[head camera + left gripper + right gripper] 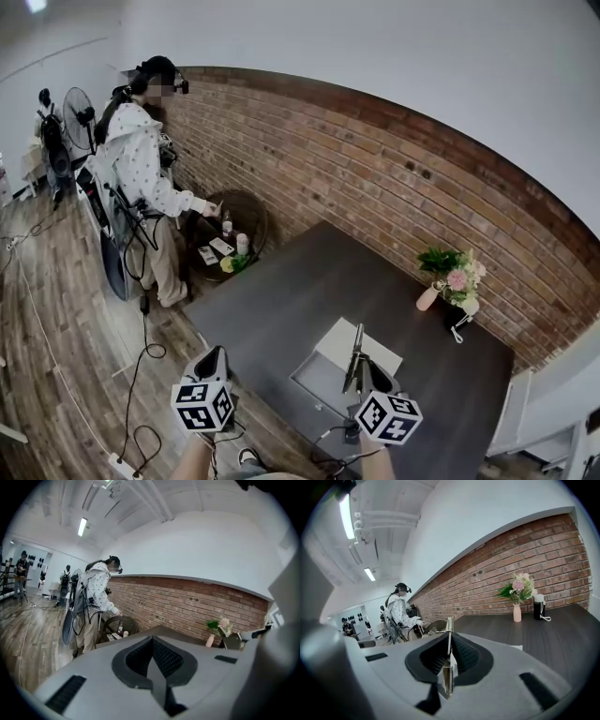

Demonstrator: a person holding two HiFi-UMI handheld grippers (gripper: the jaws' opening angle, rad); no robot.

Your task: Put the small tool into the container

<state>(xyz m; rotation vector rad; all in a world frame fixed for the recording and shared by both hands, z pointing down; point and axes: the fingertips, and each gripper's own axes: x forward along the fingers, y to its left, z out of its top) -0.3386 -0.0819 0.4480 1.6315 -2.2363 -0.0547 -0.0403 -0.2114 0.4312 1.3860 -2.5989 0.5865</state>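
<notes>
The right hand-held gripper [449, 663] clamps the small tool [449, 626] upright above the near container [323, 382], likely for dropping in; the left hand-held gripper [152, 663] is clenched and empty.

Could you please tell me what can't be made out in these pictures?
Tool: seen edge-on in the right gripper, in that gripper's own view; its kind is unclear.
Container: head view, partly covered by that gripper and the tool.
Things on the round table: head view, too small to name.
</notes>
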